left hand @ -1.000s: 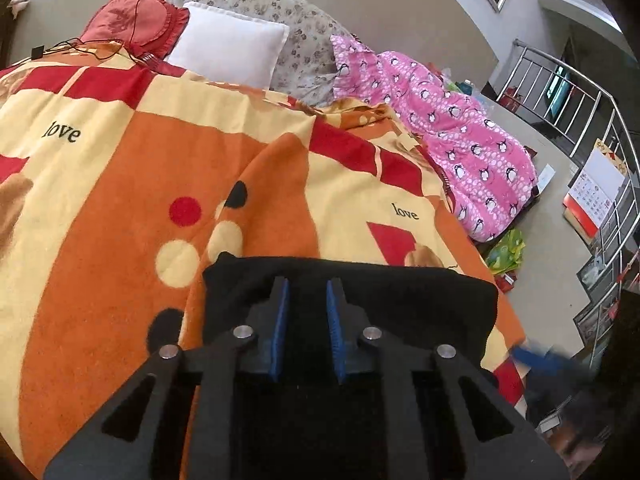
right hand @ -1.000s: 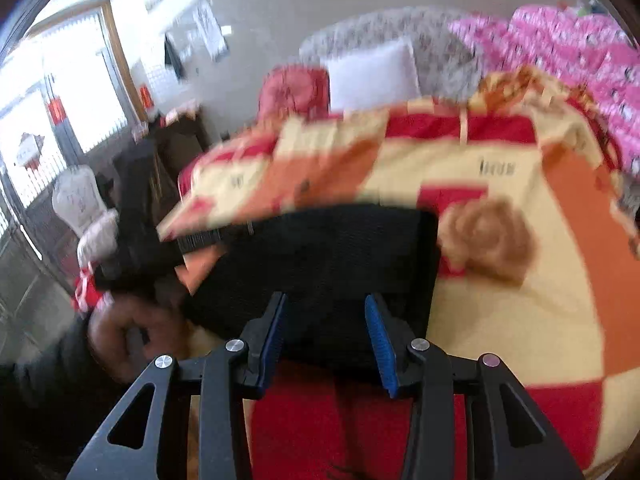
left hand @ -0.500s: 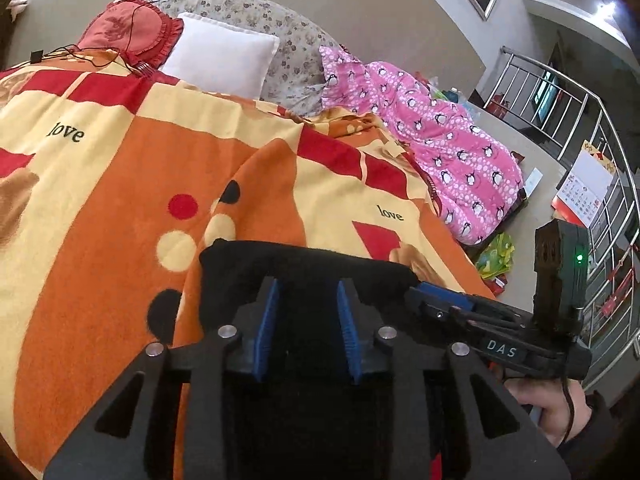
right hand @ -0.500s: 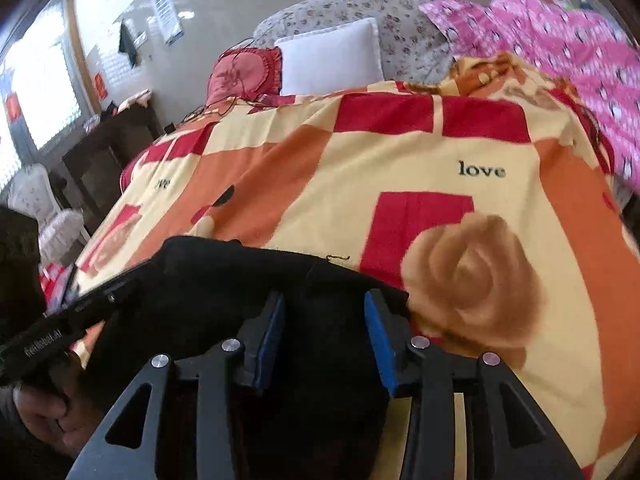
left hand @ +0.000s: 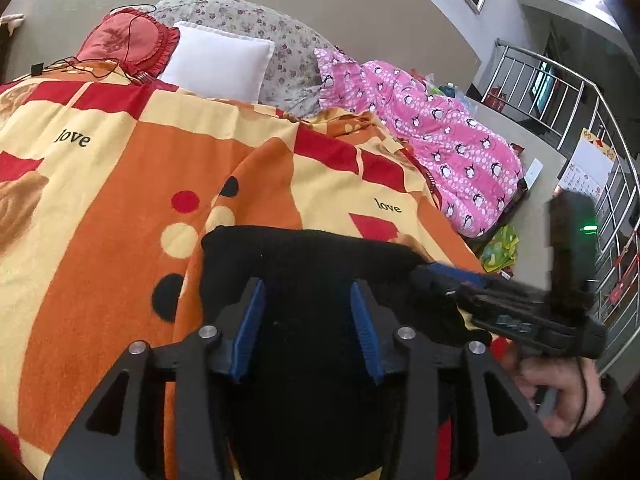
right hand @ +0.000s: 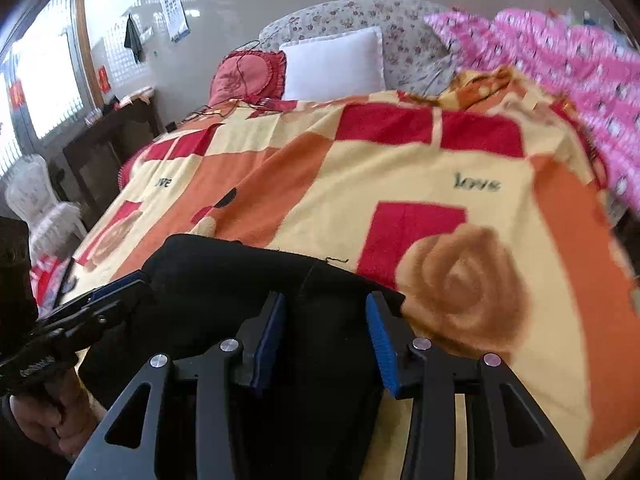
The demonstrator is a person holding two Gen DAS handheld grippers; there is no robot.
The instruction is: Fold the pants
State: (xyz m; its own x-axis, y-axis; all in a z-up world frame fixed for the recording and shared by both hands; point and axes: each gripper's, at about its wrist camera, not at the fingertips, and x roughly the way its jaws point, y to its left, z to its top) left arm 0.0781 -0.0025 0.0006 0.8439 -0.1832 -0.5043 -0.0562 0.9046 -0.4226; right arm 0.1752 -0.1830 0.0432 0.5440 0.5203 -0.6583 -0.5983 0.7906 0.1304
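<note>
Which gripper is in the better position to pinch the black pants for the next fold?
Probably the right gripper: it hovers open over the pants. The left gripper is opening, pants between its jaws.

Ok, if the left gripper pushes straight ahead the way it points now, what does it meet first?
Probably the black pants: the left gripper, jaws opening, has that cloth between and ahead of it. Beyond lies the orange blanket.

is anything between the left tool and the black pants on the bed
Nothing visible is. The left tool sits directly over the folded black pants on the orange blanket, its jaws opening with only black fabric showing between the pads. The right tool comes in from the side, not across that path.
</note>
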